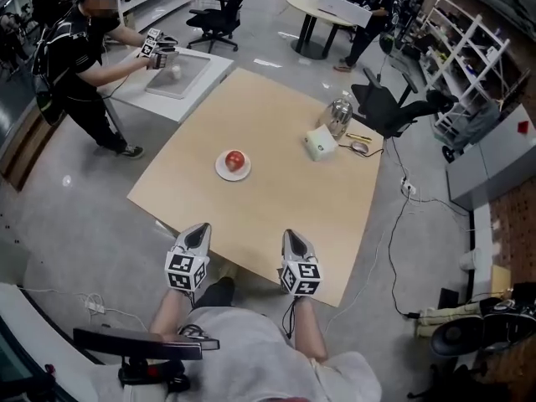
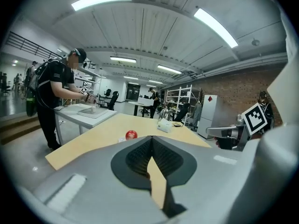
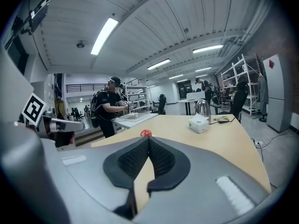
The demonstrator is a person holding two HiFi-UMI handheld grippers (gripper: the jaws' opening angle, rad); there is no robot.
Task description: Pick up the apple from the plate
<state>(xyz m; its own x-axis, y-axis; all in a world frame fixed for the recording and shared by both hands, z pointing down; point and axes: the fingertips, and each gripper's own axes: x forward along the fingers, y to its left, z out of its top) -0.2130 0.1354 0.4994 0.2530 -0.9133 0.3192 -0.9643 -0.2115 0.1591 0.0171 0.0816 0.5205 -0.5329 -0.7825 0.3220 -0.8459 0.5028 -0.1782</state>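
The left claw [image 2: 152, 137] has its two jaws together. The tips meet in one thin line and nothing is between them. Each jaw is a smooth grey shell, and the inner pads [image 2: 137, 156] are black rubber with a fine ribbed texture. They curve outward below the tips, so a narrow drop-shaped gap is left there, and through it only the pale bench top shows. The right claw [image 3: 148, 138] looks the same: jaws closed tip to tip, empty, with the same black ribbed pads. Each claw carries at its back a cube with black-and-white square markers.

In the head view both claws are side by side at the near edge of the bench [image 1: 276, 203] and point toward its middle. The bench top is flat and matte, of a light wood colour, with straight edges.

The apple [image 1: 235, 159] sits on the plate [image 1: 220, 172] near the middle of the bench, ahead of both claws and well apart from them. It is round, red and a little glossy. The plate is small, round and white, only somewhat wider than the apple.

Farther on, near the far edge, stands a white box [image 1: 320, 145] with soft corners, and just behind it a shiny metal kettle [image 1: 339, 115]. A black office chair [image 1: 394, 107] is beyond that corner. At the left a person [image 1: 79, 53] in dark clothes stands at a white table [image 1: 209, 69] that holds a shallow grey tray [image 1: 180, 75].
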